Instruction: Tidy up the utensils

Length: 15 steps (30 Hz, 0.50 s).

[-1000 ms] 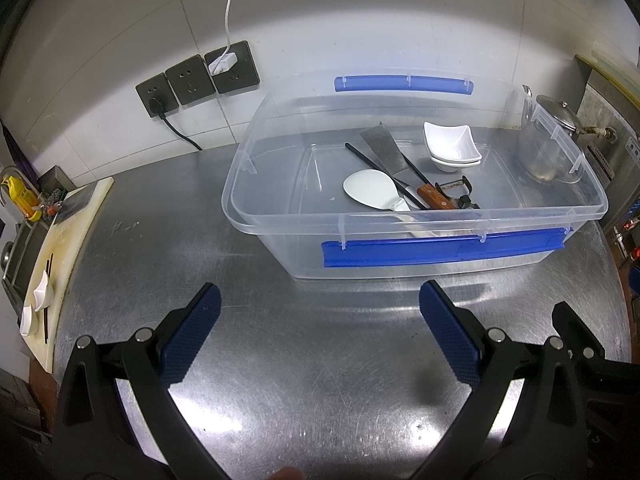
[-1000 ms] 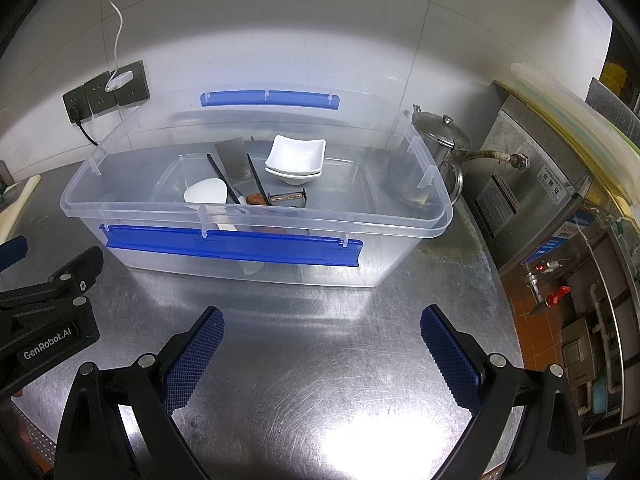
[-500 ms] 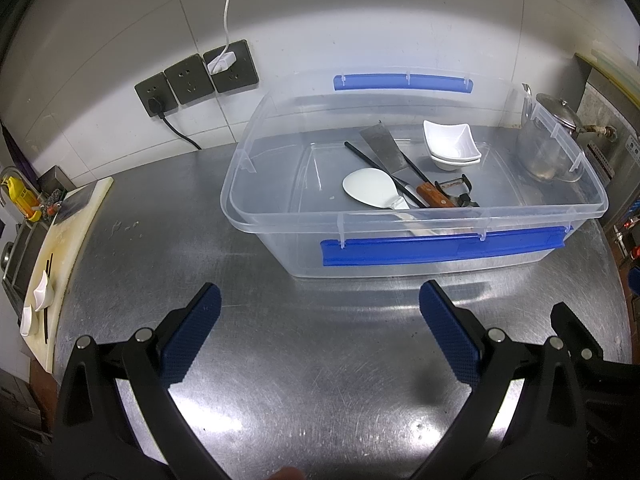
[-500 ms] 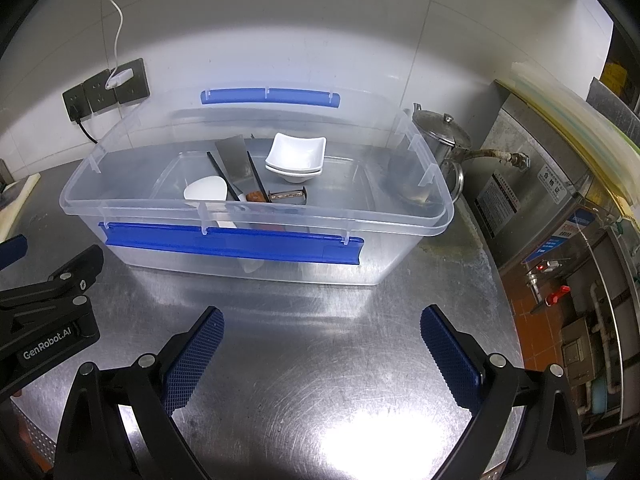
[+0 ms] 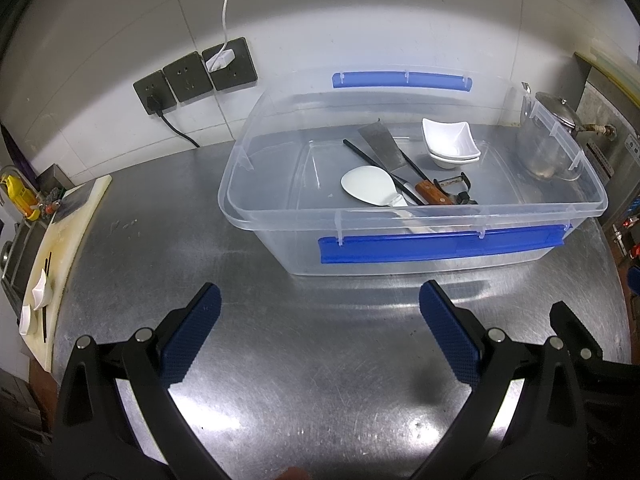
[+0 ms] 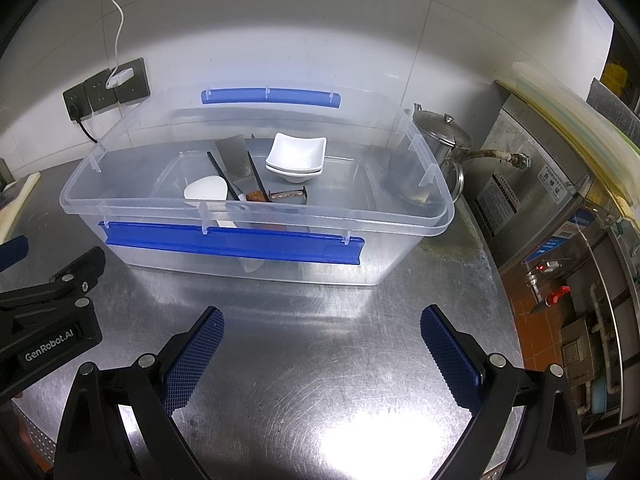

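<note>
A clear plastic bin (image 5: 280,216) with blue handles stands on the steel table; it also shows in the right wrist view (image 6: 400,220). Inside lie a white rice paddle (image 5: 368,185), a metal spatula with a wooden handle (image 5: 384,148), black chopsticks (image 5: 372,160), a peeler (image 5: 456,188) and stacked white dishes (image 5: 450,142). My left gripper (image 5: 320,324) is open and empty, in front of the bin. My right gripper (image 6: 322,340) is open and empty, in front of the bin's right half.
A cutting board (image 5: 60,248) at the left edge carries small white dishes (image 5: 40,288) and chopsticks. A steel kettle (image 6: 440,136) stands right of the bin beside a metal appliance (image 6: 540,184). Wall sockets (image 5: 196,76) with cables are behind.
Both views have shifted very slightly; the bin sits a touch nearer. Both grippers stay open and empty.
</note>
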{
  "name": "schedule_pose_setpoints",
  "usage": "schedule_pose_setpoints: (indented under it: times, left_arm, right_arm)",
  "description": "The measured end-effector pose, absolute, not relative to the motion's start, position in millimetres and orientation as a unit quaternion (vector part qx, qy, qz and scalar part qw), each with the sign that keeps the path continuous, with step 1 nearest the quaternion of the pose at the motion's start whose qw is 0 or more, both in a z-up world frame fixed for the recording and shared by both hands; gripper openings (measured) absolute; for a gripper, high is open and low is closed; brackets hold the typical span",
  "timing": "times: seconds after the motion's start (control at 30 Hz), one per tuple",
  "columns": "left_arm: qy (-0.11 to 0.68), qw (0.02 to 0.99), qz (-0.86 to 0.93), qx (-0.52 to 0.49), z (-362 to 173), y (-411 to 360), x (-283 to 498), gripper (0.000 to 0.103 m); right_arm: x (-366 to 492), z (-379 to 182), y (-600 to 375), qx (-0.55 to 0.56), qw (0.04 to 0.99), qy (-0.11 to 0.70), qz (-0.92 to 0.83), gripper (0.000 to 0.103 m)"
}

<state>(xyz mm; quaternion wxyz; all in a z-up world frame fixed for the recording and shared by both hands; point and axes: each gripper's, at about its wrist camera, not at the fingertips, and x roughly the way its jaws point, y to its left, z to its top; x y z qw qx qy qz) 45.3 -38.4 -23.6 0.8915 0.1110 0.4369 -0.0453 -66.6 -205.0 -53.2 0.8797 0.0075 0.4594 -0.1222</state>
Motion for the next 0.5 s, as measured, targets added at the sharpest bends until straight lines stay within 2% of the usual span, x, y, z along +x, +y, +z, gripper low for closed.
schedule_pose_setpoints:
  times: [0.5]
  left_arm:
    - [0.432, 0.896, -0.068, 0.080, -19.9, -36.2, 46.9, 0.095]
  right_arm:
    - [-64.8, -51.6, -210.4, 0.043, 0.882, 0.457, -0.106, 0.098]
